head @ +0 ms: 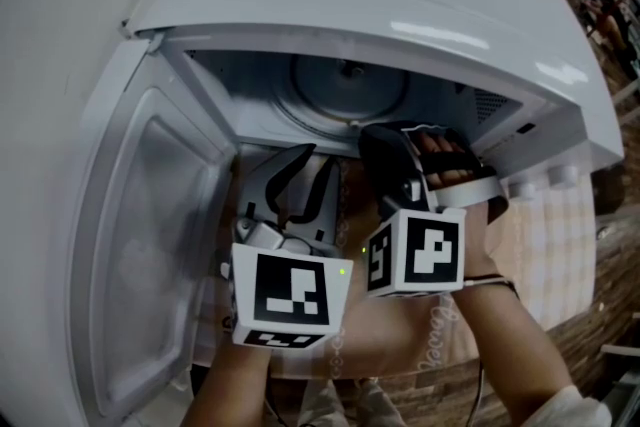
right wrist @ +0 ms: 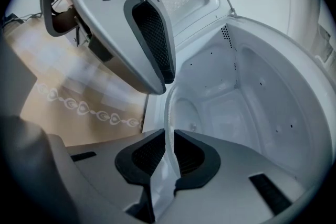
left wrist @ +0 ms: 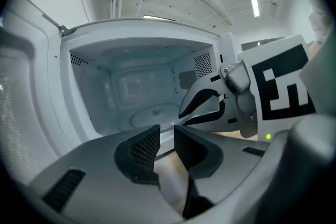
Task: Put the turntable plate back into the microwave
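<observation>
The clear glass turntable plate is inside the open white microwave. My right gripper reaches into the cavity mouth and is shut on the plate's near rim. The right gripper view shows the glass edge pinched between the pads. My left gripper hangs just left of it at the cavity's front edge, open, with nothing between its fingers. In the left gripper view the plate lies low in the cavity and the right gripper comes in from the right.
The microwave door hangs open at the left. The cavity walls and ceiling close in around both grippers. A beige patterned cloth covers the table in front of the microwave. The control knobs are at the right.
</observation>
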`<state>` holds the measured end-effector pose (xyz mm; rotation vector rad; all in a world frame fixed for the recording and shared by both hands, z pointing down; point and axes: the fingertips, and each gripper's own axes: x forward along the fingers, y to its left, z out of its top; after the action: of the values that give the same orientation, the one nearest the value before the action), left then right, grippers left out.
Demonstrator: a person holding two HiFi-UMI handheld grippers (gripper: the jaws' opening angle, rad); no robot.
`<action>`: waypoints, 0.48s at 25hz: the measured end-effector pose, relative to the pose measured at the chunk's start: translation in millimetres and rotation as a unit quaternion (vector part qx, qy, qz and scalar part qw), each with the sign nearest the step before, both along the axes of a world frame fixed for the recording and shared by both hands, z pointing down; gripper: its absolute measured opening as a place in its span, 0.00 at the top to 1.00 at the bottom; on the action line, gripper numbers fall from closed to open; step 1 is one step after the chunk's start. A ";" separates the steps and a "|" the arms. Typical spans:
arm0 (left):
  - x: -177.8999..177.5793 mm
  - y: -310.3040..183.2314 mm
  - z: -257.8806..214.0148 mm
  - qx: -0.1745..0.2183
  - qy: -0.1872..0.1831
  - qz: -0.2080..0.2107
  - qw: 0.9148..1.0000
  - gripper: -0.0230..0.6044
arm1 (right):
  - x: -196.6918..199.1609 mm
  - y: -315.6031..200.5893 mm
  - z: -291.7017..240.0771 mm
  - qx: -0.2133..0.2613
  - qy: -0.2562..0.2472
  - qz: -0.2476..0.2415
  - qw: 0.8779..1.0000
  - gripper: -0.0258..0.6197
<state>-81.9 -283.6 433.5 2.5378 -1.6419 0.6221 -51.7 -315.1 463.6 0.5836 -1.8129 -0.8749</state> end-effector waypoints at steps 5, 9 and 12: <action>5.1 -0.3 5.3 0.009 -0.029 0.016 0.999 0.85 | 1.5 1.2 0.2 -0.007 0.001 -0.003 1.000 0.87; 4.1 -2.2 4.4 0.015 -0.040 0.019 0.999 0.85 | 1.2 -0.4 -2.6 -0.015 -0.005 -0.001 1.000 0.83; 4.7 -7.7 6.4 0.011 -0.052 0.021 0.998 0.85 | -0.1 -0.5 -3.3 -0.019 -0.008 -0.002 1.000 0.82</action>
<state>-77.2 -291.3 439.8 2.6028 -1.6395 0.7549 -51.8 -315.6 460.3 0.5633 -1.8421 -0.8389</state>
